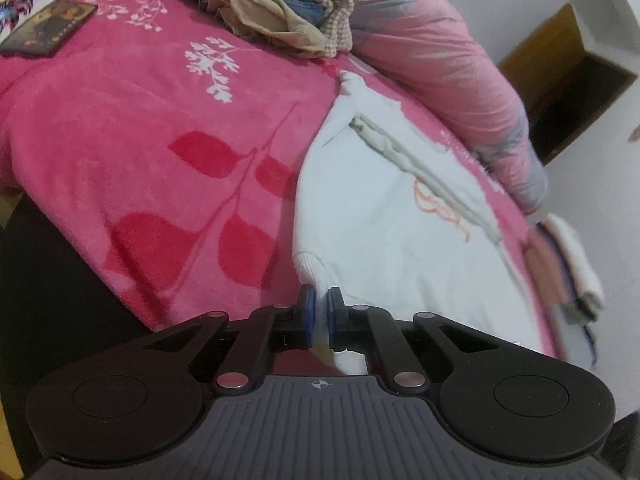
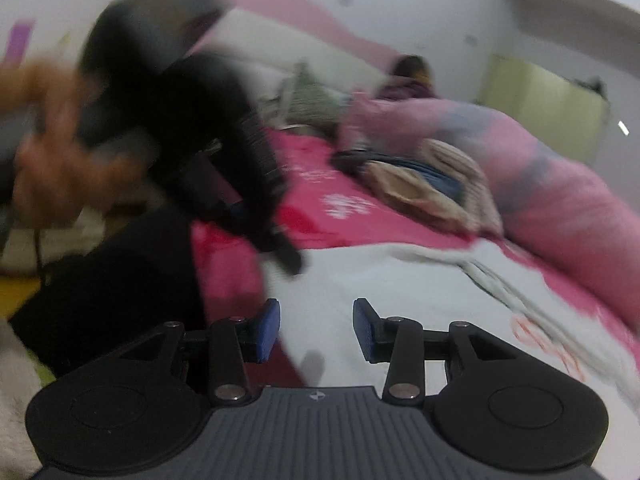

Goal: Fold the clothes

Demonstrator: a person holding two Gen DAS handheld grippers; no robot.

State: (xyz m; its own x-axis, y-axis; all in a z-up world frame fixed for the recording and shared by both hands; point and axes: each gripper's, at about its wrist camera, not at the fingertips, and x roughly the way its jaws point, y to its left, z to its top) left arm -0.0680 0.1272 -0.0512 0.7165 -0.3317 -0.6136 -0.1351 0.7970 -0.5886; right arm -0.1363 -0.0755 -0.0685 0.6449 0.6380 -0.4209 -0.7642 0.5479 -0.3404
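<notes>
A white sweater with orange stitching and a grey cord lies spread on the pink bed blanket. My left gripper is shut on the sweater's ribbed near corner, and white cloth shows between its blue pads. The right wrist view is blurred. There my right gripper hovers open over the near edge of the sweater, nothing between its fingers. The left gripper shows in it as a dark shape, tip down at the sweater's left corner, with a hand behind it.
A pile of beige, blue and checked clothes sits at the back of the bed beside a rolled pink duvet. A dark book lies far left. Folded items sit at the right edge. A person is at the far end.
</notes>
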